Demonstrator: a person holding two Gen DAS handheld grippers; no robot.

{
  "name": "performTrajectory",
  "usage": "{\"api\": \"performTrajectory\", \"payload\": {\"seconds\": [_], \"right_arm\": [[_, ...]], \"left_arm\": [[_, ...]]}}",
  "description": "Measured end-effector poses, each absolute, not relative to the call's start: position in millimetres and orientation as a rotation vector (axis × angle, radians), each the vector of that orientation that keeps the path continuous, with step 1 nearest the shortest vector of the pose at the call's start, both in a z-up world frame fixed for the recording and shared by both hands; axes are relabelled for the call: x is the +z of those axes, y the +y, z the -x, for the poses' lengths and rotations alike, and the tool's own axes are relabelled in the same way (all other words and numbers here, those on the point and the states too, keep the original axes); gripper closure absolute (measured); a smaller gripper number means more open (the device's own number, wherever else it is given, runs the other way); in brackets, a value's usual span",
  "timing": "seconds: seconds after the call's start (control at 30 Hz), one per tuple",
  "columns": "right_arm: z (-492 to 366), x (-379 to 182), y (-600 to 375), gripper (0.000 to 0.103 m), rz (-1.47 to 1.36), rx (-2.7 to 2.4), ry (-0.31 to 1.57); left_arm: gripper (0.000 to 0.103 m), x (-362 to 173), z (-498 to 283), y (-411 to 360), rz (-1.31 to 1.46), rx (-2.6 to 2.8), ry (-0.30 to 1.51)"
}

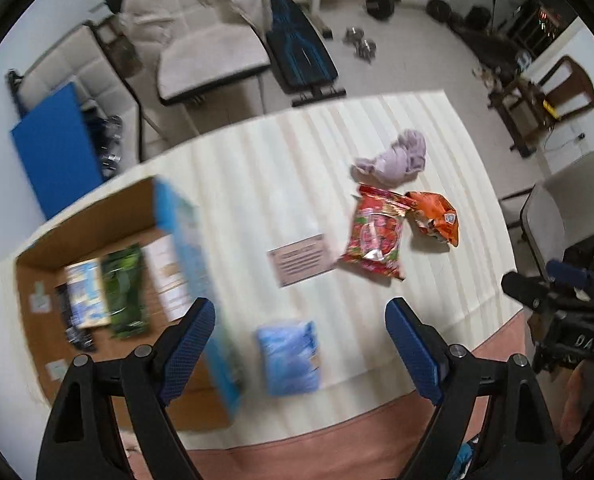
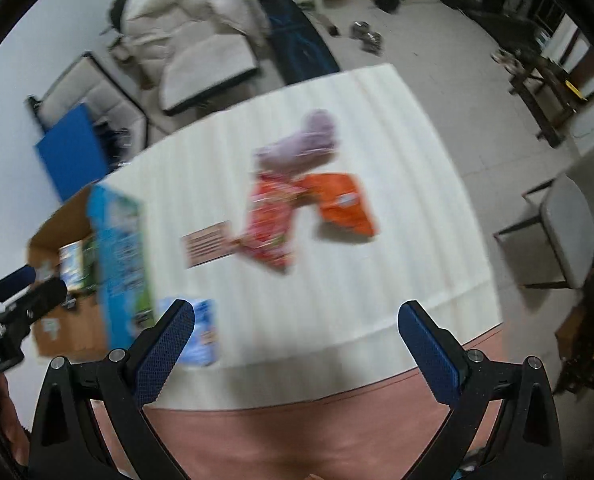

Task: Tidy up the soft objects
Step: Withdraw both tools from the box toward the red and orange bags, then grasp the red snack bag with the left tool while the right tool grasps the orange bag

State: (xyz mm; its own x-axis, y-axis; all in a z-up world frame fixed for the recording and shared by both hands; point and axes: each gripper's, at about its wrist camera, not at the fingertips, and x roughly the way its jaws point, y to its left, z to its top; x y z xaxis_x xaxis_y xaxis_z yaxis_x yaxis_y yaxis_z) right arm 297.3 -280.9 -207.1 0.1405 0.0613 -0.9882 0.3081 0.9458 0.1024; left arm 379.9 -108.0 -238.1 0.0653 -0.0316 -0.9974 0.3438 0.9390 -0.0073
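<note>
On the white striped table (image 1: 257,184) lie a light blue soft pack (image 1: 290,356), a red snack bag (image 1: 377,236), an orange snack bag (image 1: 437,218) and a crumpled lilac cloth (image 1: 397,156). My left gripper (image 1: 299,340) is open and empty, hovering above the blue pack. My right gripper (image 2: 297,336) is open and empty above the table's near edge; the red bag (image 2: 269,220), orange bag (image 2: 345,204) and lilac cloth (image 2: 301,146) lie ahead of it, the blue pack (image 2: 201,332) by its left finger.
An open cardboard box (image 1: 97,240) with a blue printed side stands at the table's left and holds a green packet (image 1: 125,292) and other packs. A small printed card (image 1: 301,260) lies mid-table. Chairs, a blue board and gym gear stand beyond.
</note>
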Motion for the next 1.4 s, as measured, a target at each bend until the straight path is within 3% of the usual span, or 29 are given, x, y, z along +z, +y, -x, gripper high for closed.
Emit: {"api": "performTrajectory", "payload": {"seconds": [0.3, 0.53, 0.67, 0.7, 1.0, 1.07, 1.1, 1.4], "right_arm": [[-367.9, -298.3, -347.8, 0.000, -0.249, -0.093, 1.605], [-373.2, -324.3, -372.1, 0.000, -0.242, -0.060, 1.649], [-377.8, -330.6, -380.7, 0.000, -0.251, -0.042, 1.660], [-381.3, -332.1, -381.8, 0.000, -0.266, -0.024, 1.659], [-415.9, -366.7, -348.9, 0.001, -0.295, 0.092, 1.719], [-419.3, -377.7, -343.4, 0.016, -0.303, 0.101, 1.748], [-420.4, -381.9, -341.3, 0.019, -0.299, 0.102, 1.761], [-419.0, -401.6, -321.1, 0.028, -0.200, 0.062, 1.798]], "left_arm": [[0.016, -355.0, -412.6, -184.5, -0.315, -0.341, 1.721], [0.016, -416.3, -416.6, -218.3, -0.292, -0.369, 1.824], [0.049, -418.5, -411.7, -214.0, -0.323, -0.301, 1.783], [0.052, -415.2, -410.3, -206.5, -0.297, -0.293, 1.778], [0.055, -408.9, -388.0, -150.6, -0.167, -0.169, 1.760], [0.055, -408.9, -385.2, -153.8, -0.181, -0.166, 1.757], [0.055, -409.3, -382.7, -155.5, -0.195, -0.160, 1.755], [0.050, -417.6, -370.9, -170.4, -0.257, -0.123, 1.735]]}}
